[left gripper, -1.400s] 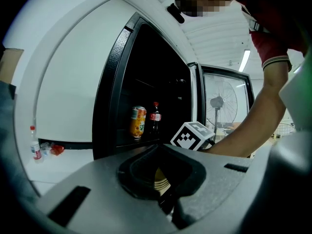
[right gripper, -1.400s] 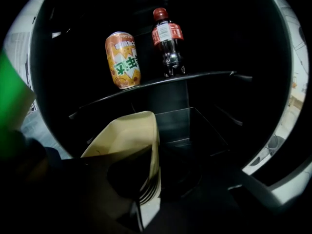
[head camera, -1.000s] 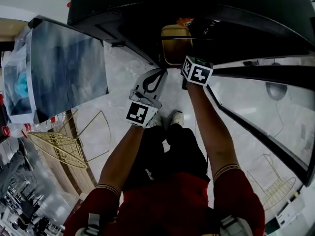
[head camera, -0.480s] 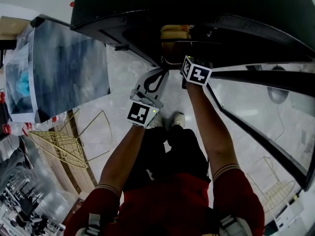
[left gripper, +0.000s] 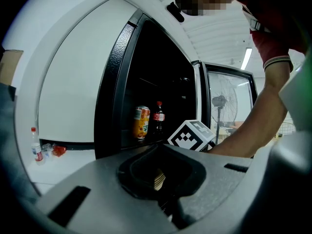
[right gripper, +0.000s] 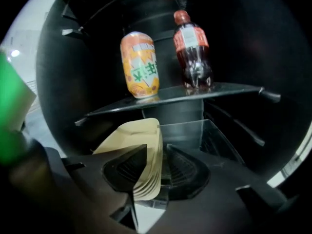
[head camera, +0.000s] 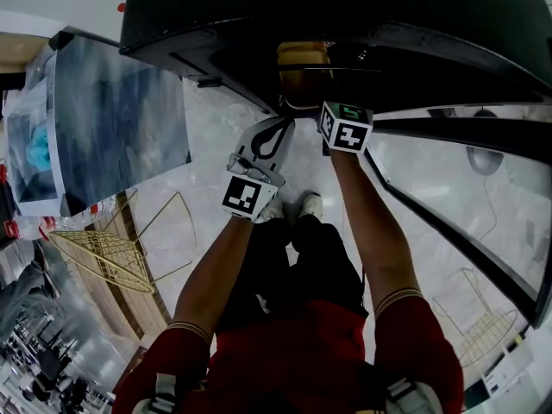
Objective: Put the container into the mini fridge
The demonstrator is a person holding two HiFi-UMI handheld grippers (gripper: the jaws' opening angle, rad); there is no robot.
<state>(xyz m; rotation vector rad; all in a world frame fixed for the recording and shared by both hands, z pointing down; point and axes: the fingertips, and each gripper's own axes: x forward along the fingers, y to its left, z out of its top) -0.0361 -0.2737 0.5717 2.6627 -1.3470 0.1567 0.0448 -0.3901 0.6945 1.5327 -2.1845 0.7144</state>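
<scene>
The tan, lidded container lies tilted inside the dark mini fridge, under its glass shelf. My right gripper reaches into the fridge opening. In the right gripper view the container stands edge-on between the jaws of the right gripper. These jaws are opening, and a gap shows on the right side of the container. My left gripper hangs just outside the fridge front, shut and empty. The left gripper looks at the open fridge.
An orange can and a cola bottle stand on the glass shelf above the container. A grey-blue framed panel stands at the left. A gold wire rack lies on the marble floor. The person's legs are below the grippers.
The container has moved slightly deeper into the fridge and the right jaws have come apart from it. The left gripper has stayed put.
</scene>
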